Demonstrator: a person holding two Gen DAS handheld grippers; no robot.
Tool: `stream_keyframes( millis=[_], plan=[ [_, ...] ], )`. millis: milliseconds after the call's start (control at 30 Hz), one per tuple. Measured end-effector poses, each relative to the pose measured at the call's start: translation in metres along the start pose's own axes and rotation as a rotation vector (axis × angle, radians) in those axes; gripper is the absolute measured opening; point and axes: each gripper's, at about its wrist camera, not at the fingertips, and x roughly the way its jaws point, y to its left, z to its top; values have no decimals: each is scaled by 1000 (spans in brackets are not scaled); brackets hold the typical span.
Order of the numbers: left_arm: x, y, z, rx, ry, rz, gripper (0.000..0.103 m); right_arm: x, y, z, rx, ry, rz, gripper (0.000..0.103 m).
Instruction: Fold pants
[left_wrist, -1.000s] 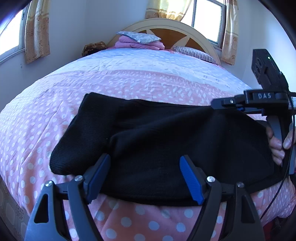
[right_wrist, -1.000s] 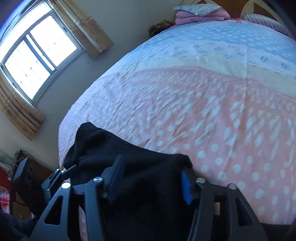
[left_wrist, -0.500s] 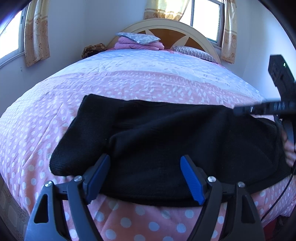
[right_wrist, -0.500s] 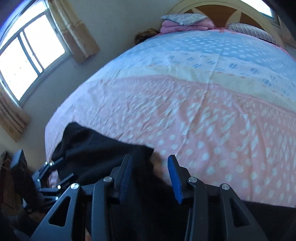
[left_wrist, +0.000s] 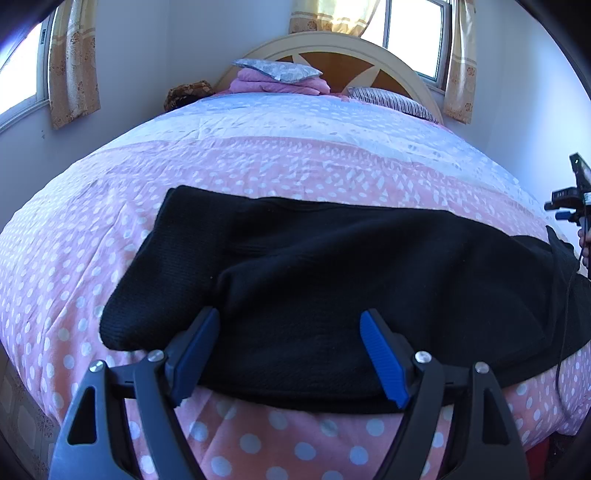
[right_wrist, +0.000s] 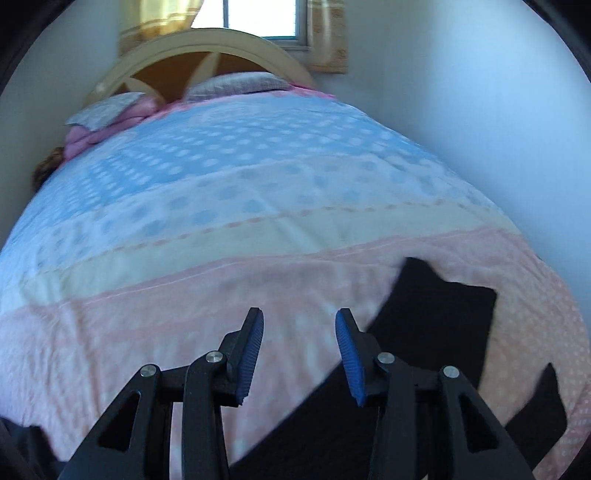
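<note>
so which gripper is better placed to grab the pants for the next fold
Left. The left gripper sits with jaws open over the near edge of the black pants. The right gripper is open over bare bedspread, pants off to its side.

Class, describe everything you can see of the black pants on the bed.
The black pants look like a thick, finely ribbed knit, lying folded across the near end of the pink polka-dot bedspread, one rounded end at the left. The open left tongs frame their near edge, contact unclear. The open right tongs hold nothing.
</note>
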Motion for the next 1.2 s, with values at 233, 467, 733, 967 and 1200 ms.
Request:
stream_keyframes(
  millis=[233, 467, 733, 967, 1200],
  plan=[
    [3, -1, 1, 1, 6, 7, 82, 78, -60, 13, 144, 215, -51, 43],
    [4, 0, 3, -1, 9, 5, 82, 74, -58, 16, 97, 256, -63, 9],
    [4, 1, 1, -1, 1, -3, 83, -11, -138, -7, 271, 71, 257, 6],
    [4, 2, 1, -4, 1, -4, 84, -101, -233, -87, 482, -89, 383, 6],
    [8, -3, 7, 5, 26, 3, 89, -94, -289, -187, 629, 10, 341, 6]
  ],
)
